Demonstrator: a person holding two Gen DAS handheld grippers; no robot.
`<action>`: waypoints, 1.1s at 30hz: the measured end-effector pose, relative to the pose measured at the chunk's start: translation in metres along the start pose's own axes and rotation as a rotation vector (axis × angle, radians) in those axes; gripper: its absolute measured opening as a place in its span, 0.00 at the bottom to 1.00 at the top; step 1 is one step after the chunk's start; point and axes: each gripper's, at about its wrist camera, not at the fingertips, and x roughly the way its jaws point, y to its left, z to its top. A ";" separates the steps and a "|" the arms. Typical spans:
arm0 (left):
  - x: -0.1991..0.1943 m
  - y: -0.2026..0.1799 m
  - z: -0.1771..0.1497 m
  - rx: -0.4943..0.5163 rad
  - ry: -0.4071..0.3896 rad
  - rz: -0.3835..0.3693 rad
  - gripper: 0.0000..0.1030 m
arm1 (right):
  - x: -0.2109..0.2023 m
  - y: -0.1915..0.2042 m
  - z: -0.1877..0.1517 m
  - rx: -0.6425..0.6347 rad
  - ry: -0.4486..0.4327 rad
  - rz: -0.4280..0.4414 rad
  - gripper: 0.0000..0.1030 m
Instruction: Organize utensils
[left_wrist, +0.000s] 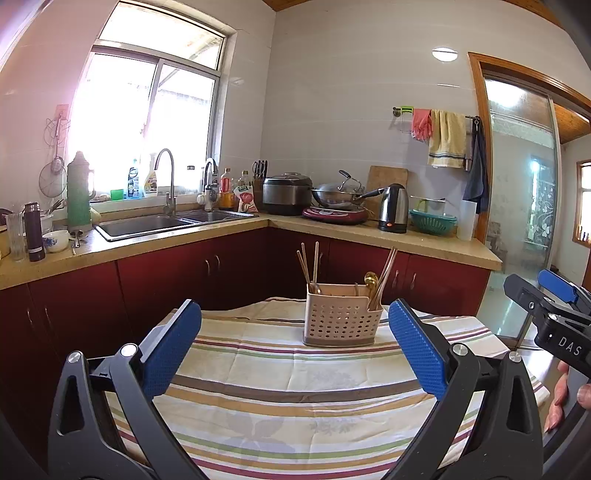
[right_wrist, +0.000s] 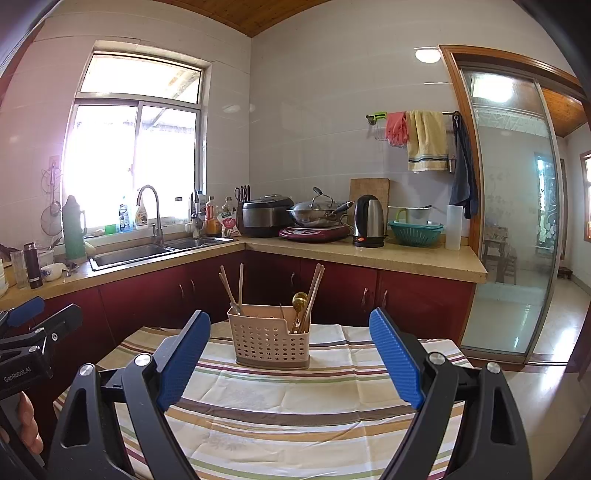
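Note:
A beige perforated utensil holder (left_wrist: 341, 319) (right_wrist: 269, 341) stands at the far side of a table with a striped cloth (left_wrist: 288, 391) (right_wrist: 295, 398). Wooden chopsticks (left_wrist: 384, 277) (right_wrist: 314, 291) and a gold spoon (left_wrist: 370, 278) (right_wrist: 299, 300) stand in its right compartment; more chopsticks (left_wrist: 308, 266) (right_wrist: 232, 286) stand in its left. My left gripper (left_wrist: 295, 332) is open and empty, held above the near table. My right gripper (right_wrist: 290, 339) is open and empty, also short of the holder. Each gripper shows at the other view's edge.
An L-shaped counter (left_wrist: 388, 236) (right_wrist: 369, 254) with red cabinets runs behind the table, carrying a sink (left_wrist: 147, 223), rice cooker (right_wrist: 267, 216), wok, kettle (left_wrist: 393, 208) and green basket (right_wrist: 415, 232). A glass sliding door (right_wrist: 517, 221) is at the right.

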 end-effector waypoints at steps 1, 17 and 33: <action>0.000 0.000 0.000 -0.001 0.001 0.000 0.96 | 0.000 0.000 0.000 0.001 0.000 0.001 0.83; 0.001 0.001 0.003 -0.001 -0.017 0.035 0.96 | 0.001 0.001 0.001 -0.001 0.003 0.001 0.83; 0.005 0.002 0.004 -0.019 -0.048 0.037 0.96 | 0.007 -0.002 -0.004 0.009 0.013 -0.008 0.83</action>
